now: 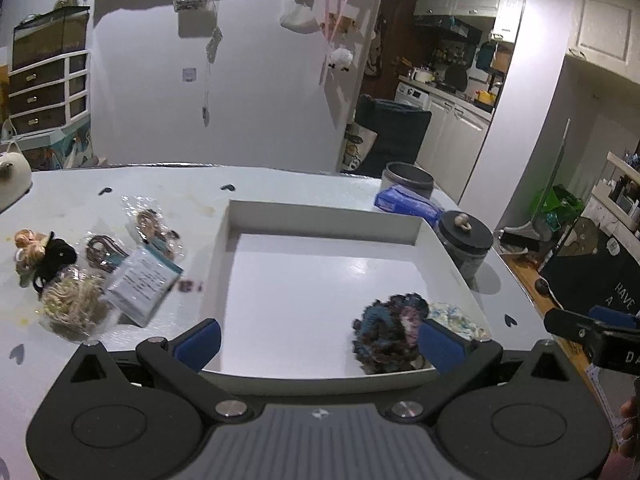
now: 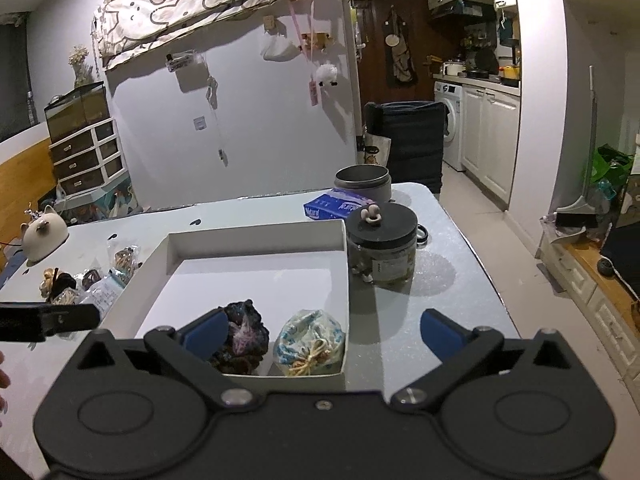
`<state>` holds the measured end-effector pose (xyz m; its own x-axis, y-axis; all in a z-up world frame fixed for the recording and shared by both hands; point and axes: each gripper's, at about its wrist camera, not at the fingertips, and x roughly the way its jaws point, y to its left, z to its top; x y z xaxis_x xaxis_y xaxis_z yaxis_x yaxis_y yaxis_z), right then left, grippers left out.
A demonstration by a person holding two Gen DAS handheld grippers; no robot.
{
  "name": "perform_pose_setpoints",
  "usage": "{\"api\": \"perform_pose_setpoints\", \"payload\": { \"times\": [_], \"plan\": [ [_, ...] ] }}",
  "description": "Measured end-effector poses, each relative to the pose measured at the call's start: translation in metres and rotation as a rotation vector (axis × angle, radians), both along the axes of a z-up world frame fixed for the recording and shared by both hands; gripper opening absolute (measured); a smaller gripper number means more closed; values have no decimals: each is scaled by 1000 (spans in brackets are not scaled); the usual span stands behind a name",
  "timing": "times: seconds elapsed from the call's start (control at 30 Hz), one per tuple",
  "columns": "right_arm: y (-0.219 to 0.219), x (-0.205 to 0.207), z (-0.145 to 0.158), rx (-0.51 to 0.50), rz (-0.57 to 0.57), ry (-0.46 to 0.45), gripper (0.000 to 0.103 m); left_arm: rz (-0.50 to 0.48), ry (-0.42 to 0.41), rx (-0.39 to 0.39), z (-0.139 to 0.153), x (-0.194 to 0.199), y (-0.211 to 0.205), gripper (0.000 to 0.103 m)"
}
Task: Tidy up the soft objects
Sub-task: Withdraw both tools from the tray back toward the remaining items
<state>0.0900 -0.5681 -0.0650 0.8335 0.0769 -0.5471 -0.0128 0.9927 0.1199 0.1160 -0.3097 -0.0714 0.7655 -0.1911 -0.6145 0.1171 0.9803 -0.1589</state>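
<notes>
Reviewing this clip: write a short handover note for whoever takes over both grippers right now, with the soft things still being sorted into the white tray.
Left gripper: open, empty, hovering at the near edge of the white tray.
Right gripper: open wide, empty, over the tray's near right corner.
Done: dark ruffled scrunchie and blue-patterned drawstring pouch lie side by side in the tray's near right corner.
Left: on the table left of the tray, the black and peach scrunchies, the bagged hair ties, a further bag of them, the bagged cream-coloured bundle and a printed card.
Lidded jar stands just right of the tray.
</notes>
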Motion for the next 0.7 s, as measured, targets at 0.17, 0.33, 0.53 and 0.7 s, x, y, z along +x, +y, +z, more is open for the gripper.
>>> {"api": "perform_pose_setpoints", "payload": {
  "times": [0.17, 0.33, 0.53, 0.7],
  "plan": [
    [21, 4, 2, -3, -6, -3, 103, 14, -16, -2, 6, 0, 32, 103],
    [55, 10, 5, -8, 9, -8, 103, 23, -22, -5, 11, 2, 70, 103],
    [104, 23, 10, 14, 7, -8, 103, 50, -25, 7, 17, 8, 125, 103],
    [150, 37, 13, 10, 9, -16, 103, 84, -25, 16, 20, 18, 172, 103]
  ]
}}
